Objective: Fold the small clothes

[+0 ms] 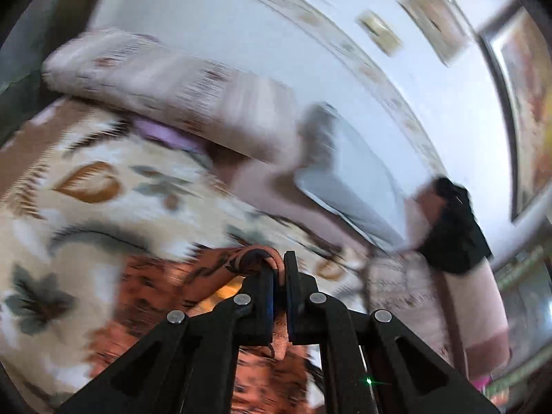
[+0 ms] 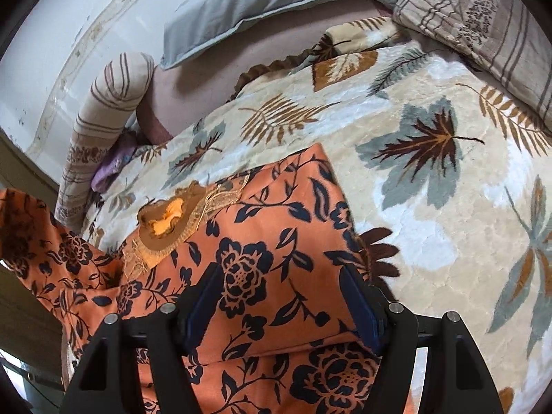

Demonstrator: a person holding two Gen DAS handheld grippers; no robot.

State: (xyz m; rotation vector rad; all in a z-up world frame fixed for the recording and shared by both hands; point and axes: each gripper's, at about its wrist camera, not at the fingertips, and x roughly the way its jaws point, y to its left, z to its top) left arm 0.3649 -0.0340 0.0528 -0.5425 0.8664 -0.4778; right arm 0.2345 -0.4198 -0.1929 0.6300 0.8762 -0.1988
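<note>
Garment: edge pinched, fold in progress

Garment (image 2: 276, 241), orange with dark flowers, spread on the leaf blanket (image 2: 448, 207). Left gripper (image 1: 280, 272) closed tight on an edge, cloth bunched between the jaws, raised off the bed. Right gripper (image 2: 279, 296) wide open above the flat part, gripping nothing. Step probably: carrying the edge over for a fold. Next: lay the edge across the flat part, aligned, then release.

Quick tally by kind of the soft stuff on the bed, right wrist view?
Orange floral garment: 1
Leaf-print blanket: 1
Grey-blue pillow: 1
Striped pillows or cushions: 2
Purple cloth: 1
Total: 6
</note>
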